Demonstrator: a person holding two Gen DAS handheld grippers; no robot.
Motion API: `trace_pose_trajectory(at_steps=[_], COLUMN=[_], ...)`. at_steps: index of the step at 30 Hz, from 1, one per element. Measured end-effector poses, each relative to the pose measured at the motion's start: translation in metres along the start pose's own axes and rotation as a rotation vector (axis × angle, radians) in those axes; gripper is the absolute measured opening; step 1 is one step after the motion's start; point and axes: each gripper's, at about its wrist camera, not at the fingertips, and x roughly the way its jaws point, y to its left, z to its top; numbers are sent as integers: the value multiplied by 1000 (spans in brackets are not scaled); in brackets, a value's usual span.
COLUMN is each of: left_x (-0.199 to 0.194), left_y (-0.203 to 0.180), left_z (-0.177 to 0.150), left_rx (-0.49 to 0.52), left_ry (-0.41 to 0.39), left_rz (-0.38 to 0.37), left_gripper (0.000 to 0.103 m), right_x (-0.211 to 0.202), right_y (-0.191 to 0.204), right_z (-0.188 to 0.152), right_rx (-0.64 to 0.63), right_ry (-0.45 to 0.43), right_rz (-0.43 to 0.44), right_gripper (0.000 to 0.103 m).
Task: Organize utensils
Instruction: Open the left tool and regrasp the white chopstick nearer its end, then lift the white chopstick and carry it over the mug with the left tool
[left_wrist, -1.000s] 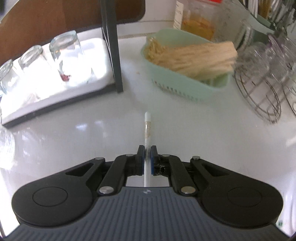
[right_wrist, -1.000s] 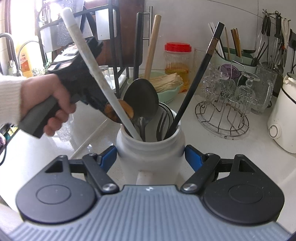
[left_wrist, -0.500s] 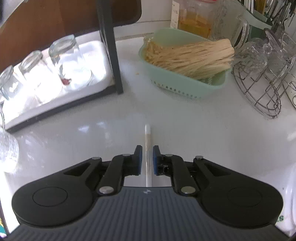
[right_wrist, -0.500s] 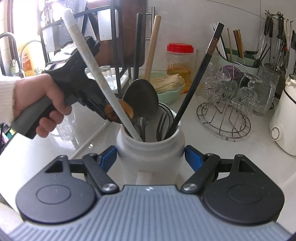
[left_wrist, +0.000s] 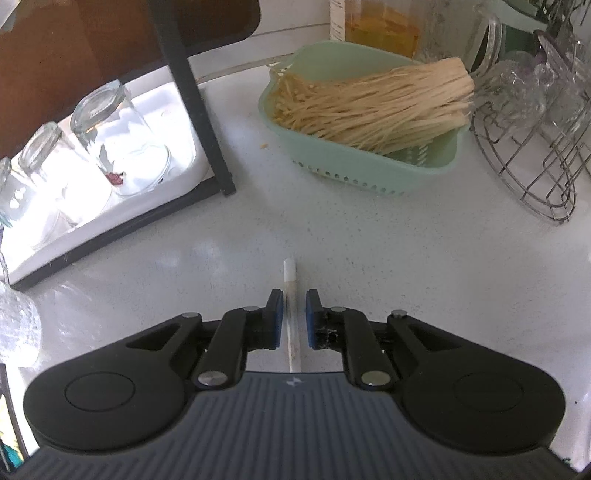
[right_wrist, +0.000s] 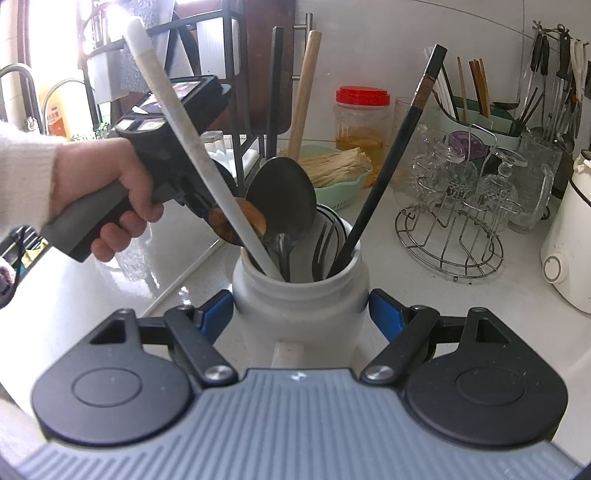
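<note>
A white utensil jar (right_wrist: 301, 314) stands between the blue pads of my right gripper (right_wrist: 301, 314), which is shut on its body. It holds a white chopstick (right_wrist: 192, 147), a black chopstick (right_wrist: 391, 162), a dark spoon (right_wrist: 282, 199), a wooden spoon and forks. My left gripper (left_wrist: 294, 317) is open; the white chopstick (left_wrist: 290, 302) runs loose between its pads. In the right wrist view the hand-held left gripper (right_wrist: 177, 162) is at that chopstick, left of the jar.
A green basket of dry noodles (left_wrist: 365, 122), a wire glass rack (left_wrist: 535, 162), upturned glasses on a white tray (left_wrist: 92, 147), a black shelf post (left_wrist: 192, 99). A red-lidded jar (right_wrist: 362, 118), a white appliance (right_wrist: 569, 251).
My left gripper has opened and let go of the white chopstick, which now leans in the jar. It has drawn back a little. My right gripper has stayed on the jar.
</note>
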Motion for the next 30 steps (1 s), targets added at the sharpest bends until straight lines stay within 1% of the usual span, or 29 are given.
trace_pose_trajectory(at_steps=[2,4,7,10,13,16,20,22,24,30], left_x=[4,5,6,5,-9,-27,-64,-84,-103,-154], left_y=[-2,-4,-9,-8,-9,-8,-10,-9,-10,-15], left_z=[5,8,10,13,15,13,6,3,-2,-18], left_rx=[15,36,93,83,73,55,46,27,8,-44], left_ry=[4,6,-2,5,-22,-52,-122,-162,-199,-283], left_rz=[12,30,75,70,85,81,79,64,55,24], left_gripper=[13,9,9,7,7,7,7,7,7,7], right_x=[1,1,4,6,8,11,13,14,16,19], right_y=[0,-1,-5,-4,-6,-6,-5,-4,-5,-8], right_z=[0,0,-1,2,4,5,7,10,11,14], right_rx=[-1,-2,19,5,1,-2,-15,-34,-26,-30], right_ry=[-3,-6,-16,-5,6,11,23,35,38,48], right_rz=[3,9,25,26,32,31,28,27,31,44], right_gripper=[83,83,83,83,83,83,83,83,83,83])
